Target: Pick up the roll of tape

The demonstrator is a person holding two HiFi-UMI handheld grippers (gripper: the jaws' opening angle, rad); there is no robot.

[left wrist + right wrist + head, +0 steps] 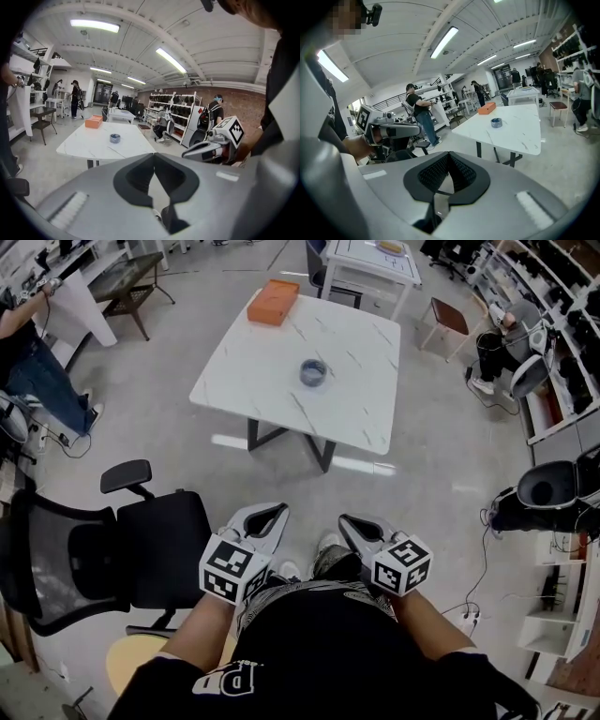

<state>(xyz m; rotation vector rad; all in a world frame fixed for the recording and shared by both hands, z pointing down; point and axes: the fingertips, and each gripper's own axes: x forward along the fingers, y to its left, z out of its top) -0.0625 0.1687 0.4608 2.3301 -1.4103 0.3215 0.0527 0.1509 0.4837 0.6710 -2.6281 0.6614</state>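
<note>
The roll of tape [313, 372] is a small blue-grey ring lying flat near the middle of a white marble table [356, 404]. It also shows far ahead in the left gripper view as the tape [115, 138] and in the right gripper view as the tape [496, 123]. My left gripper [278, 509] and right gripper [345, 519] are held side by side close to my body, over the floor and well short of the table. The jaws of the left gripper [153, 154] meet at their tips with nothing between them. The right gripper [449, 153] looks the same.
An orange box [273, 302] lies at the table's far left corner. A black office chair [103, 549] stands at my left. A person [28, 362] stands at the far left. Shelves [562, 343] line the right side, with a stool [450, 320] and a second white table [375, 259] beyond.
</note>
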